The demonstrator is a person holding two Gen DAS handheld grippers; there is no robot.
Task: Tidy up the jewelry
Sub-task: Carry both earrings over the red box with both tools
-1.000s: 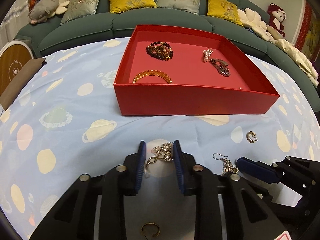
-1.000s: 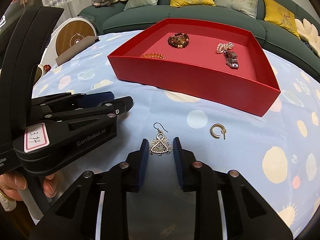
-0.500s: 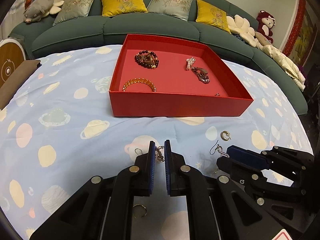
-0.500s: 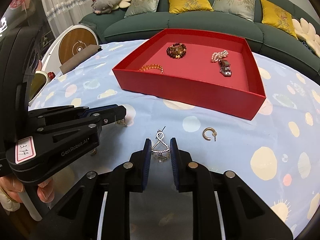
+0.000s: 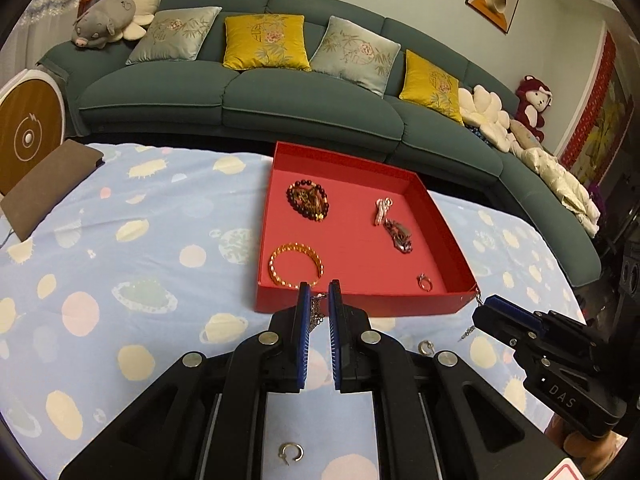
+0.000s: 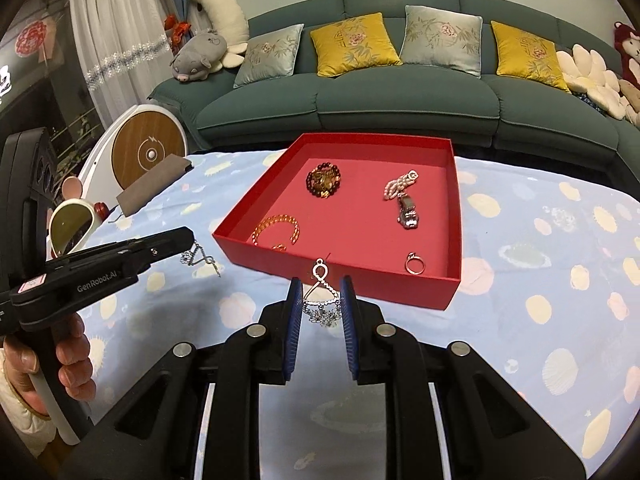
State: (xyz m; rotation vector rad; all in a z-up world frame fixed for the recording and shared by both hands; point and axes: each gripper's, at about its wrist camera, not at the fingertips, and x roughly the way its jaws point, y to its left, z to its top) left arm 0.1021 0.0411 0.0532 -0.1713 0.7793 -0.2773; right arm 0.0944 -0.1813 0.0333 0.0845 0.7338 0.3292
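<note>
We are mid-carry: each gripper holds a piece lifted off the desk, heading for the red box at the far middle of the desk. The left gripper has its jaws closed on a silver chain earring, hanging just short of the box's near wall. The right gripper has its jaws clamped on a silver drop earring, its hook standing up before the near wall.

As we judge it, the next move calls for raising both pieces over the near wall, bringing them above bare red floor, then opening the jaws so that each drops clear of what lies there; the dangling chain could snag on the rim.

Counting inside the box: one dark bead bracelet, one amber bead bracelet, one pearl piece, one dark metal pendant and one ring, five in all. Two earrings are in the jaws. Two small hoop earrings remain on the desk's blue cloth: one near the box's near right corner, one toward the near edge.
</note>
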